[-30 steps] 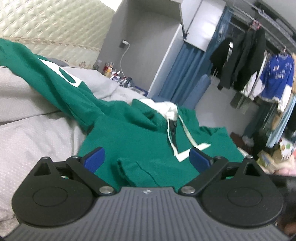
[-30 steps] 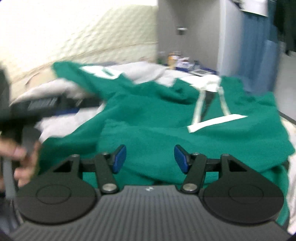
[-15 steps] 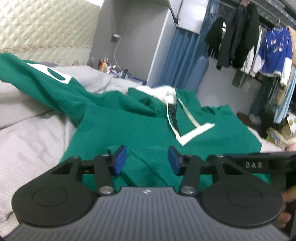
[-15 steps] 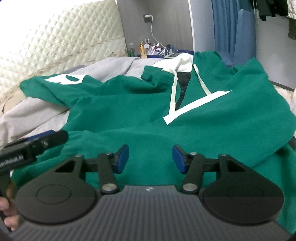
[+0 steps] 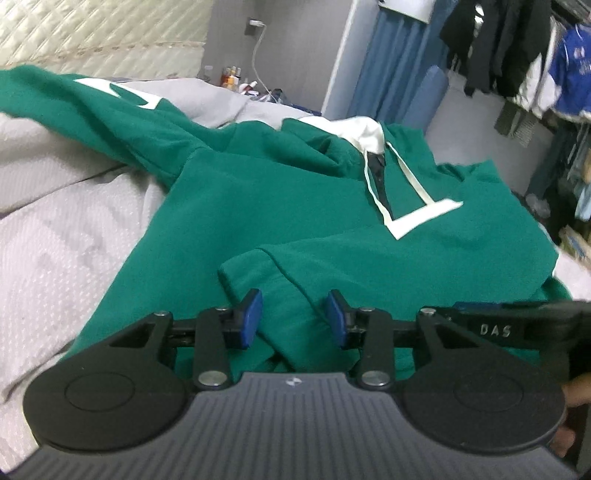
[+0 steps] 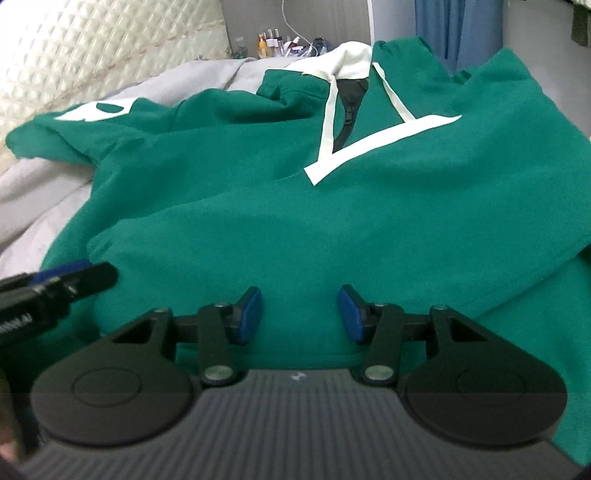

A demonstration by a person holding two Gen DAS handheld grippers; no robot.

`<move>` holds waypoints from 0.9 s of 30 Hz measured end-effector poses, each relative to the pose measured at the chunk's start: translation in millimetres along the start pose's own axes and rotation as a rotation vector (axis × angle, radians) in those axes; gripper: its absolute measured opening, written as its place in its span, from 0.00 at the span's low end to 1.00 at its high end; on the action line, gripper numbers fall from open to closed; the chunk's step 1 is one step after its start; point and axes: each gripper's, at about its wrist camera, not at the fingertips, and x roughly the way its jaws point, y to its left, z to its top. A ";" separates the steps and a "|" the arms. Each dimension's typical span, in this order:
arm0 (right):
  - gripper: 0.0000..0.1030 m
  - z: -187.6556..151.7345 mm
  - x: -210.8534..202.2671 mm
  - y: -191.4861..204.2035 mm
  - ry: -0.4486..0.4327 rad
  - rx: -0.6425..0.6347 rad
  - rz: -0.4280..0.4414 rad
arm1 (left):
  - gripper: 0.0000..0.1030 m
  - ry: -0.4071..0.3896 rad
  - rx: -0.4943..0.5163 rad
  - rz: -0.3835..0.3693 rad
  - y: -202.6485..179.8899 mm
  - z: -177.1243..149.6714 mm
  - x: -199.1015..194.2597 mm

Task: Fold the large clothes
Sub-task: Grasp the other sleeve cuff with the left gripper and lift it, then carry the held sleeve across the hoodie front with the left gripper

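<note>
A large green sweatshirt [image 5: 258, 192] with a white V stripe and a white collar [image 5: 362, 133] lies spread on the bed, one sleeve stretched to the far left. My left gripper [image 5: 293, 319] hangs low over the near hem; its jaws are closing, with a turned-up fold of the hem [image 5: 273, 280] between the blue pads, which do not visibly press on it. My right gripper [image 6: 301, 314] stands open just above the green sweatshirt [image 6: 295, 206] near the same hem. Each gripper shows at the edge of the other's view: right gripper [image 5: 517, 325], left gripper [image 6: 55, 288].
Grey bedding [image 5: 55, 229] lies left of the sweatshirt under a quilted headboard [image 5: 92, 33]. Bottles and cables [image 5: 232, 79] crowd a stand behind the bed. A blue curtain [image 5: 399, 66] and a rail of hanging clothes [image 5: 517, 55] stand at the right.
Both grippers have come down and closer to the sweatshirt's near hem. The left jaws have narrowed from wide apart to about half; the right jaws narrowed slightly.
</note>
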 end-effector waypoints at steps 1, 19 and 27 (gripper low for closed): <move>0.48 0.3 -1.1 -0.4 0.000 0.007 0.001 | 0.44 -0.006 -0.019 -0.002 4.4 2.3 -4.5; 0.48 13.2 -3.0 -8.9 -0.021 0.112 0.019 | 0.81 -0.322 -0.505 0.310 259.5 165.5 -9.5; 0.48 28.7 16.6 -14.9 -0.030 0.175 0.006 | 0.90 -0.394 -0.759 0.332 356.2 191.9 32.4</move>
